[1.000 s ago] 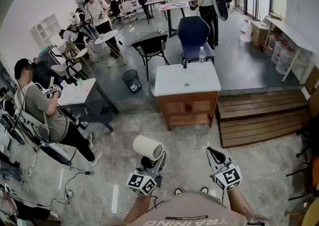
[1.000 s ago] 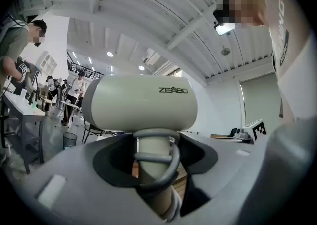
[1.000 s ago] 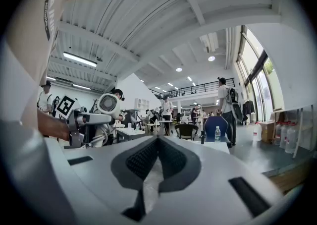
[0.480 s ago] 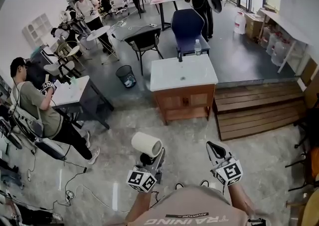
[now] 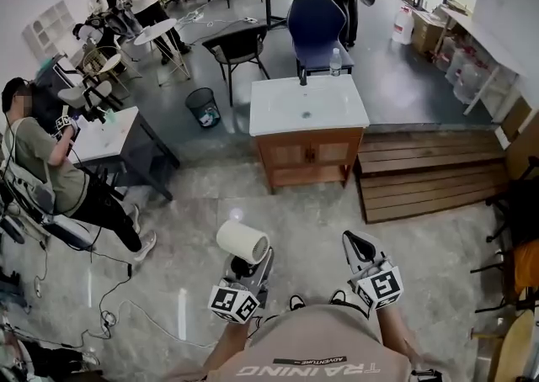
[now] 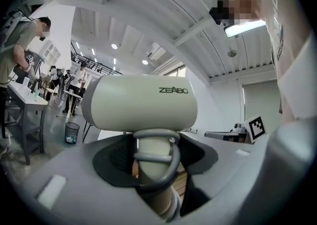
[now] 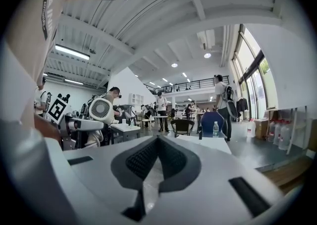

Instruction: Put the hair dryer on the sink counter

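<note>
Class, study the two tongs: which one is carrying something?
The left tongs: their jaws are clamped on the handle of the cream hair dryer. The right tongs are shut with nothing between them.

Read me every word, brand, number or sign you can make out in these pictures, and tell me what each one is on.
"ZEABO": on the barrel of the hair dryer.
"ADVENTURE": small print on the person's shirt, upside down in the head view.
"TRAINING": larger print on the same shirt, at the picture's bottom edge.
Label on the water bottle: too small to read.
</note>
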### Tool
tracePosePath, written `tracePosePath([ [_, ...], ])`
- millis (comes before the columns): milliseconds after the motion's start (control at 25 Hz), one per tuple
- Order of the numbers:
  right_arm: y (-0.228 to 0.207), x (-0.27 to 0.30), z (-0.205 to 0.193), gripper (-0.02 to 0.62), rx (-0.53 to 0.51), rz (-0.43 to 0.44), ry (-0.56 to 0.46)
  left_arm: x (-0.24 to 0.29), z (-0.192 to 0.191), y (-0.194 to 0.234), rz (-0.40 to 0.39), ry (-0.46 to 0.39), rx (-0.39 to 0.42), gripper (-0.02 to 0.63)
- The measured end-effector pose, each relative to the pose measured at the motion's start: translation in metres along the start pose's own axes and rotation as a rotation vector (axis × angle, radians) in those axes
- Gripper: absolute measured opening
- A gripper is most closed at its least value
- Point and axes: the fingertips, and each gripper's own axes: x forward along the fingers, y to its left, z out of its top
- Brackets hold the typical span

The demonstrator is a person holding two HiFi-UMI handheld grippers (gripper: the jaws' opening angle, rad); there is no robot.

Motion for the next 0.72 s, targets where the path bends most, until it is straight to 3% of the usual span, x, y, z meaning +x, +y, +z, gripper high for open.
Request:
tracePosePath([
  [320, 0.02, 0.022, -0.02, 0.005, 0.013, 0.026, 0.072, -0.001, -0.004, 0.029, -0.005, 0.027, -0.003, 0.244],
  [720, 0.015, 0.033, -0.011, 0.005, -0.007, 0.105, 0.031, -0.007, 0.0, 0.023, 0.068, 0.022, 0.004, 0.244],
])
